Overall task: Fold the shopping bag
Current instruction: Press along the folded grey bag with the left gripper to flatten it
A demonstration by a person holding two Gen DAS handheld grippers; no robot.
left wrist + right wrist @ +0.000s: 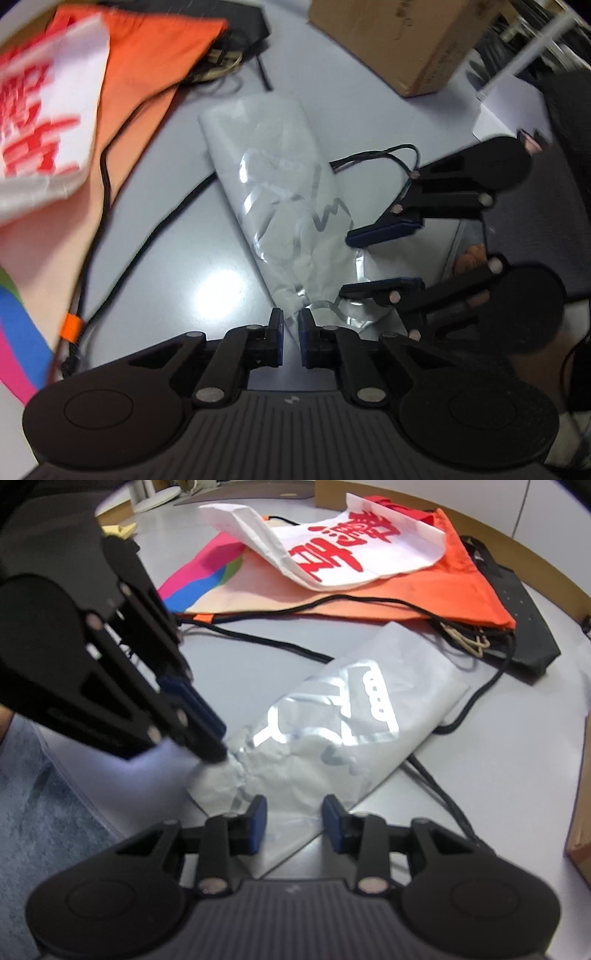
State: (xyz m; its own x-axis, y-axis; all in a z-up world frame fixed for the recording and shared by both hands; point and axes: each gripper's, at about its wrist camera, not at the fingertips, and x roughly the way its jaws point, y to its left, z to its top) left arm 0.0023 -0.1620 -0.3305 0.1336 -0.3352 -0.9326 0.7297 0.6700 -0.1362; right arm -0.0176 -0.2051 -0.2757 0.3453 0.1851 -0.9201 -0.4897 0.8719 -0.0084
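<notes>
The crinkled silver plastic shopping bag [343, 734] lies on the grey table [498, 775]; the orange drawstring cloth bag [424, 594] at twelve o'clock behind it; the white red-lettered tote [354, 550] on that.

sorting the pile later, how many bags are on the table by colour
grey bag with silver print: 1
orange drawstring bag: 1
white bag with red print: 1
black bag: 1
total: 4 bags

The pink, blue and green patch looks like part of the orange bag, though that is not certain.

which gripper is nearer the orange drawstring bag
Left. The left gripper pinches the crumpled near end of the grey bag, on the side toward the orange drawstring bag. The right gripper, jaws apart over that end, sits farther from it.
</notes>
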